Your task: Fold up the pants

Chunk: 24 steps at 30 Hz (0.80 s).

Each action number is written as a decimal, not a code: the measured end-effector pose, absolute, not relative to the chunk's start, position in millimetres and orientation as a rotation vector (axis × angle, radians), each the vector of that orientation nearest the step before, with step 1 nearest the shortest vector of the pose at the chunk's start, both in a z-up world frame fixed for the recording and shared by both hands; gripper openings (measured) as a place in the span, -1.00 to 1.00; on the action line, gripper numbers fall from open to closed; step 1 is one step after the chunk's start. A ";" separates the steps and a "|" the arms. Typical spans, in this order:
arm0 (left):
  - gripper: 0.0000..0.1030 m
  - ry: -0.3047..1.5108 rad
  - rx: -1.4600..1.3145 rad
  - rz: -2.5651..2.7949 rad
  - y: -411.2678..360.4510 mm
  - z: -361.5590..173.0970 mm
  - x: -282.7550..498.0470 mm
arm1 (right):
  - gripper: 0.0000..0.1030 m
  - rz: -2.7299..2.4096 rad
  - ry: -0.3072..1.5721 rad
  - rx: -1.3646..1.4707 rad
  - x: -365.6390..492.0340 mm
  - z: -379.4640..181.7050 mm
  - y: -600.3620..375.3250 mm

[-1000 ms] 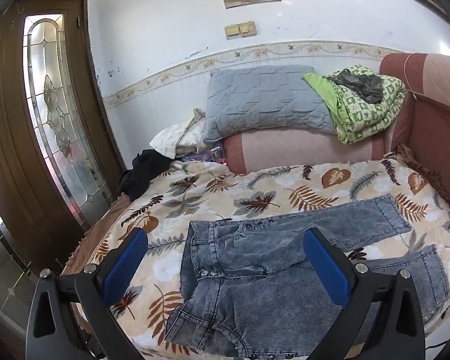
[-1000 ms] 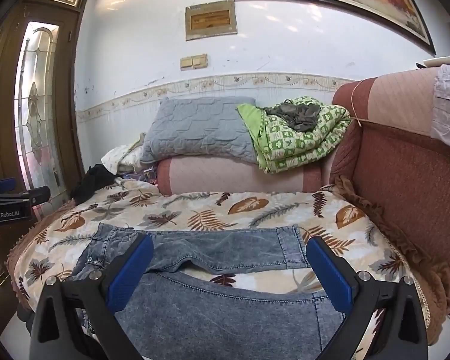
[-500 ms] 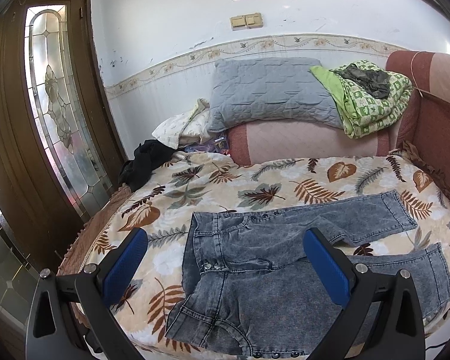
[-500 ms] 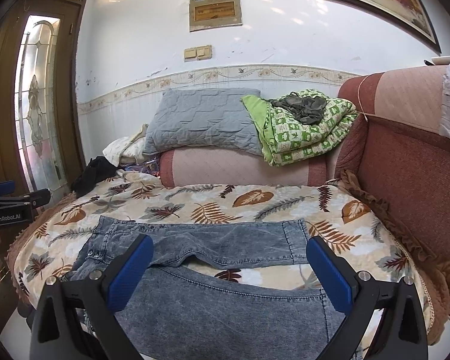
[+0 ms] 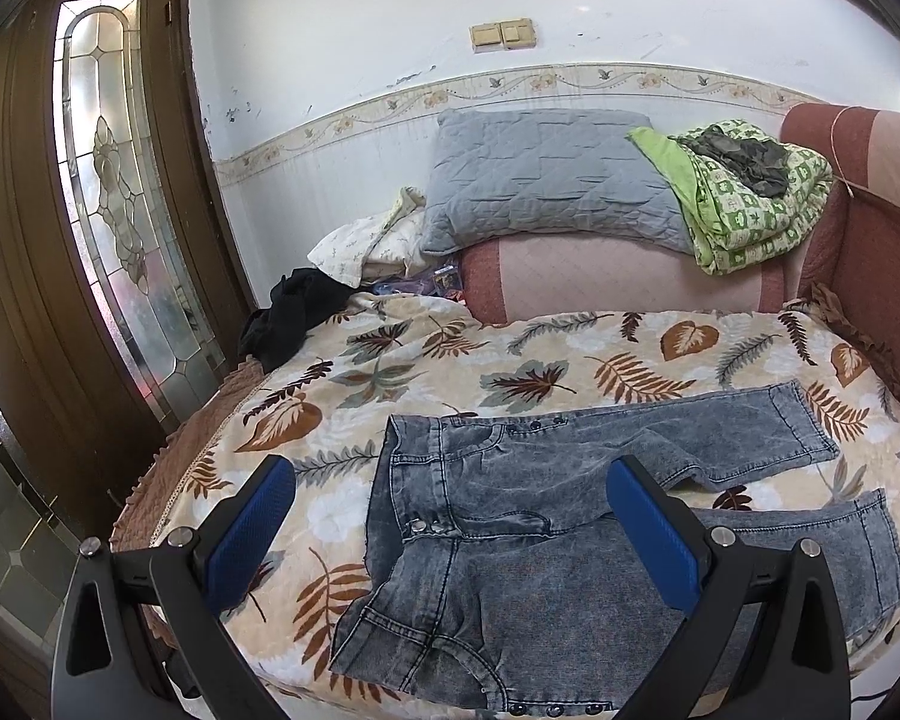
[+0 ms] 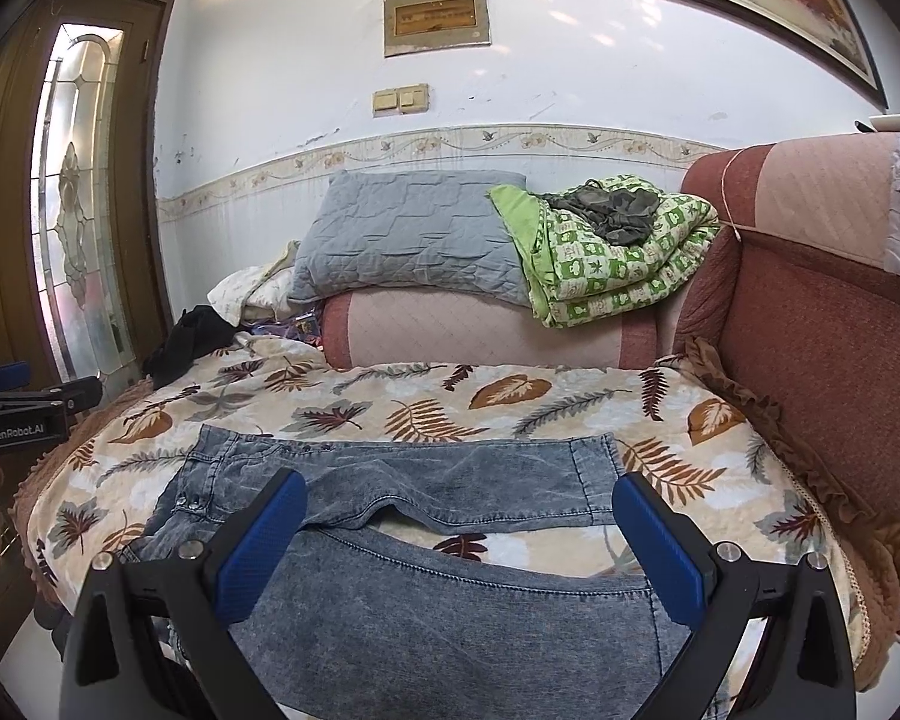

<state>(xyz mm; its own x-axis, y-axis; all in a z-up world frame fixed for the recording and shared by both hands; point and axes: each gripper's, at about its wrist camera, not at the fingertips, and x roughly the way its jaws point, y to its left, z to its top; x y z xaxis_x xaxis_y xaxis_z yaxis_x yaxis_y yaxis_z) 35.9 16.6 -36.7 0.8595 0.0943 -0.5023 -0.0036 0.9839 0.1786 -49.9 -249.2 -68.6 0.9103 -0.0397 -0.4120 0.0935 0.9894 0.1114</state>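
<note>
Grey-blue acid-wash jeans (image 5: 528, 516) lie spread flat on a leaf-print blanket (image 5: 450, 372), waistband to the left, both legs running right with a gap between them. My left gripper (image 5: 450, 516) hovers open above the waist and hip area, blue pads wide apart, nothing between them. In the right wrist view the jeans (image 6: 426, 480) show their two legs. My right gripper (image 6: 459, 534) hangs open over the near leg, holding nothing. The left gripper (image 6: 12, 405) also shows at that view's left edge.
A grey pillow (image 5: 546, 180) and a folded green patterned quilt (image 5: 744, 198) rest on the pink bolster at the back. Black clothing (image 5: 294, 318) lies at the blanket's far left corner. A red sofa backrest (image 6: 822, 324) bounds the right side; a wooden glass door (image 5: 120, 210) stands left.
Both views have tilted down and shifted slightly, so the jeans sit higher and fuller in frame. The jeans have not moved, and both grippers stay open.
</note>
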 end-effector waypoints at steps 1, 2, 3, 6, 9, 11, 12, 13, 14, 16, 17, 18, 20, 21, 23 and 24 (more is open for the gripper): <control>1.00 0.536 0.174 0.051 17.0 -37.1 36.1 | 1.00 -0.068 0.422 0.129 -49.3 -68.9 -248.8; 1.00 0.537 0.174 0.051 17.3 -37.7 36.6 | 1.00 -0.068 0.422 0.127 -49.2 -69.4 -248.2; 1.00 0.537 0.174 0.052 17.3 -38.2 37.1 | 1.00 -0.068 0.422 0.125 -49.0 -69.4 -246.8; 1.00 0.540 0.171 0.050 17.9 -39.8 38.4 | 1.00 -0.064 0.426 0.126 -47.7 -69.4 -246.3; 1.00 0.544 0.173 0.054 18.4 -42.1 40.5 | 1.00 -0.063 0.430 0.125 -46.4 -70.1 -245.9; 1.00 0.547 0.171 0.053 19.5 -43.6 41.5 | 1.00 -0.064 0.433 0.126 -45.4 -70.9 -245.7; 1.00 0.548 0.171 0.053 19.6 -44.6 42.3 | 1.00 -0.063 0.435 0.127 -45.1 -71.6 -246.0; 1.00 0.550 0.171 0.054 19.6 -45.7 43.1 | 1.00 -0.062 0.438 0.128 -44.3 -71.8 -246.8; 1.00 0.551 0.171 0.054 19.5 -46.5 43.2 | 1.00 -0.063 0.440 0.127 -43.7 -72.6 -246.5; 1.00 0.555 0.169 0.055 19.5 -47.8 44.9 | 1.00 -0.063 0.444 0.126 -42.5 -73.1 -246.2; 1.00 0.557 0.168 0.055 19.5 -48.6 46.0 | 1.00 -0.062 0.445 0.126 -41.9 -73.5 -246.2; 1.00 0.558 0.169 0.055 20.1 -49.2 46.6 | 1.00 -0.062 0.446 0.126 -41.3 -73.9 -246.0; 1.00 0.562 0.169 0.055 20.2 -50.6 48.0 | 1.00 -0.062 0.449 0.126 -40.4 -74.9 -245.5; 1.00 0.564 0.168 0.054 20.5 -51.2 49.1 | 1.00 -0.061 0.450 0.126 -39.3 -75.1 -245.3; 1.00 0.566 0.169 0.057 20.9 -52.5 50.7 | 1.00 -0.059 0.454 0.125 -37.7 -76.1 -244.7; 1.00 0.569 0.167 0.057 21.3 -53.5 52.0 | 1.00 -0.059 0.456 0.124 -36.7 -76.6 -244.5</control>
